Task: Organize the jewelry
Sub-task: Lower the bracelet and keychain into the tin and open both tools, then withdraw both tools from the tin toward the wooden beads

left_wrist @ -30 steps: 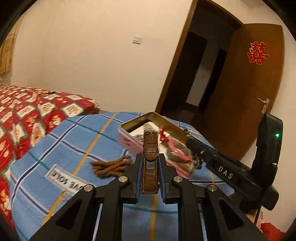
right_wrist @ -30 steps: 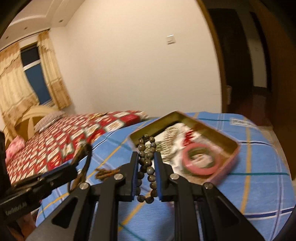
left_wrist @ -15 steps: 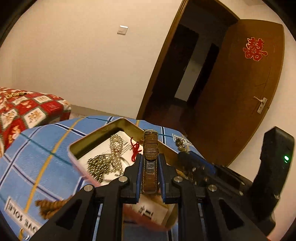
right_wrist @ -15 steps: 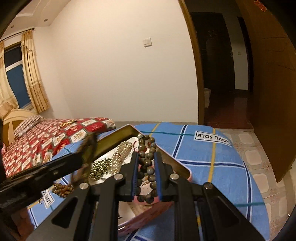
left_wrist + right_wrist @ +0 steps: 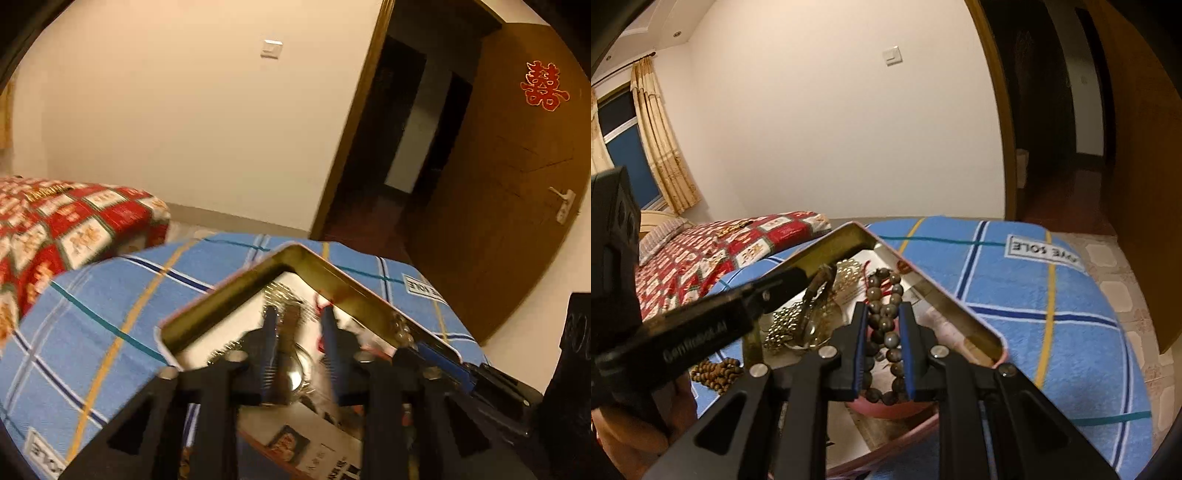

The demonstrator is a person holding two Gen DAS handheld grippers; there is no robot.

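An open metal tin (image 5: 229, 295), gold inside and pink outside, lies on the blue checked cloth. My left gripper (image 5: 300, 332) hangs over it and its jaws are opening. The brown-strapped watch (image 5: 291, 373) sits loose between them, its silver face low over the tin's floor, and the pads do not press on it. In the right wrist view the watch (image 5: 814, 295) hangs just off the left gripper's tip. My right gripper (image 5: 884, 321) is shut on a dark bead bracelet (image 5: 882, 295) above the tin's near half (image 5: 945, 306). A gold bead chain (image 5: 781, 325) lies in the tin.
A brown bead string (image 5: 716, 371) lies on the cloth (image 5: 1034, 295) left of the tin. A pink ring (image 5: 886, 408) shows under my right gripper. A bed with a red quilt (image 5: 55, 229) stands left; an open wooden door (image 5: 517, 184) and tiled floor (image 5: 1115, 266) are right.
Both grippers moved in over the tin. The left jaws, shut on the watch strap before, have parted and the watch has slipped lower. The right gripper still holds the beads.
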